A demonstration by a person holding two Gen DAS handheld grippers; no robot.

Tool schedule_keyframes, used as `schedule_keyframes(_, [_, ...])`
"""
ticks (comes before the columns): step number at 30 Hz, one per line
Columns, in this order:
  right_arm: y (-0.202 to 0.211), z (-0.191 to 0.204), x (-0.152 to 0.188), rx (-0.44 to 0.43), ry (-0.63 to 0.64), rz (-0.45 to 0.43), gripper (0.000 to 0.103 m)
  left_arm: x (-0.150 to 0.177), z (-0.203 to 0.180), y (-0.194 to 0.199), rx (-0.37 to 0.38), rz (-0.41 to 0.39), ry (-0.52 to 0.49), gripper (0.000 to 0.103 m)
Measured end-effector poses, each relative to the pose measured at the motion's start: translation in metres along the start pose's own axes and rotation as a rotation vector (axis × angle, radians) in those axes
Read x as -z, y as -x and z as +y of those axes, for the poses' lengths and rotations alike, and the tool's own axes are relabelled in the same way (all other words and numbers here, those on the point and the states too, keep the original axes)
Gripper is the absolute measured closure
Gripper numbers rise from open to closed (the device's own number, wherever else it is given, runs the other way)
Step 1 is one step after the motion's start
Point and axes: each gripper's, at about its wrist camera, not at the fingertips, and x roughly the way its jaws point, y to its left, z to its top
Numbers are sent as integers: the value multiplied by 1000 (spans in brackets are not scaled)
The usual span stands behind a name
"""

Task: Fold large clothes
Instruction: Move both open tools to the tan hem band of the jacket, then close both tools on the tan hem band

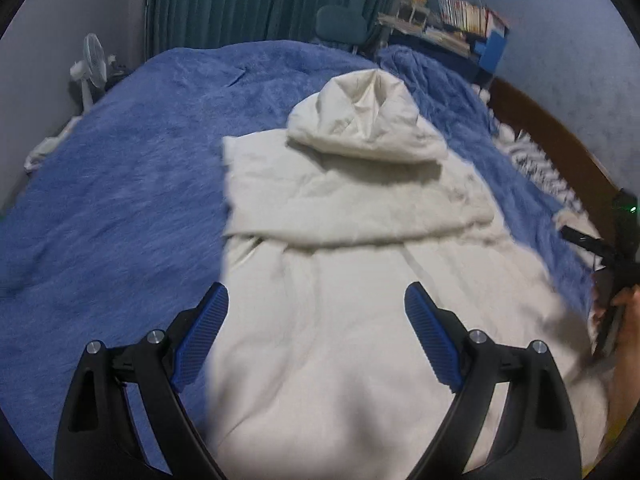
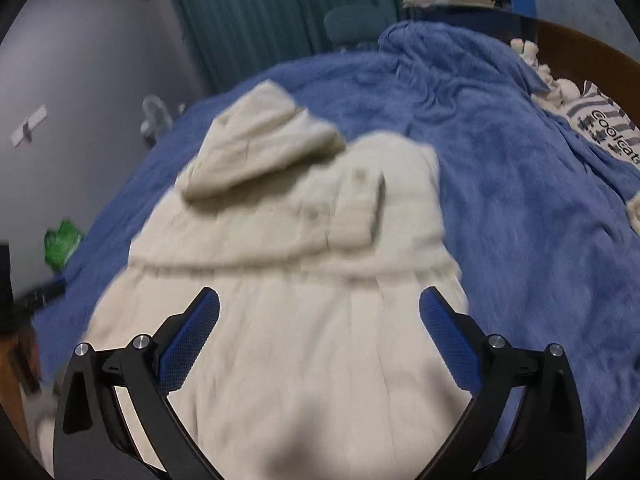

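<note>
On the bed [image 1: 120,200], I see the white hoodie [image 1: 340,280] at 12 o'clock, both left tongs [image 1: 316,324] and right tongs [image 2: 320,328] released; gripping one layer could undo its folded sleeves.

The cream hooded garment [image 1: 340,280] runs off the bottom edge in both wrist views, its hem unseen and partly masked by gripper arms. The right view is motion-blurred, smearing the hood [image 2: 260,140] and folded sleeve [image 2: 360,208]. Books on the far shelf [image 1: 464,16] are too small to read.
</note>
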Motion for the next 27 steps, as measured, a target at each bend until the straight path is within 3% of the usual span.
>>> schedule_keyframes(3, [37, -9, 32, 43, 40, 22, 7, 19, 11, 29, -6, 28, -7, 18])
schedule_keyframes(7, [67, -27, 70, 45, -17, 54, 7, 44, 15, 50, -10, 75, -15, 18])
schedule_keyframes(13, [77, -45, 102, 83, -50, 109, 8, 82, 18, 42, -11, 178, -22, 18])
schedule_keyframes(15, [73, -49, 108, 66, -64, 133, 17, 88, 19, 37, -12, 201, -25, 22])
schedule_keyframes(18, [67, -51, 115, 52, -65, 165, 20, 96, 21, 30, -17, 224, -23, 26])
schedule_keyframes(23, [51, -56, 122, 39, -61, 234, 44, 110, 28, 16, 12, 287, 6, 51])
schedule_keyframes(27, [44, -60, 127, -16, -84, 282, 50, 115, 32, 13, 60, 320, 48, 55])
